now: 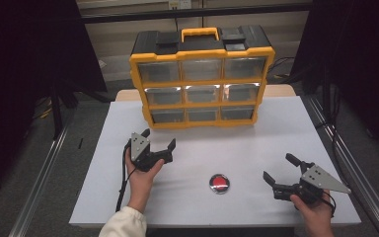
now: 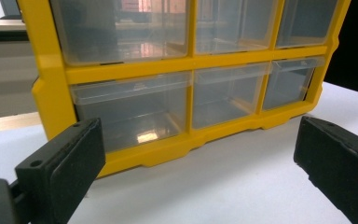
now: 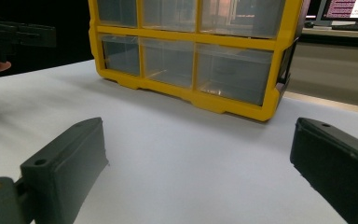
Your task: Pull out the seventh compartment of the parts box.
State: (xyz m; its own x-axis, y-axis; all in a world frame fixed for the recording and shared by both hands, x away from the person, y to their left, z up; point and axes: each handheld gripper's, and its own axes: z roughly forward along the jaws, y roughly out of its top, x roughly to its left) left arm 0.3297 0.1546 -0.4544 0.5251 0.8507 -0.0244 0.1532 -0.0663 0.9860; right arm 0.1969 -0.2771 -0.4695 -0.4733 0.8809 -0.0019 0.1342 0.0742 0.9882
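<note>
Facing my left gripper [image 1: 159, 140], whose jaws stand wide and empty, is the yellow drawer organizer [image 2: 177, 88]; its bottom-left clear drawer [image 2: 133, 109] sits just beyond and between them. My right gripper [image 1: 279, 170], jaws also wide and empty, hangs near the round red-topped disc [image 1: 219, 183], which lies just off its jaws on the table [image 1: 256, 143]. I judge a jaw could shove the light organizer backward rather than catch a drawer lip. I can read no brand or label.
</note>
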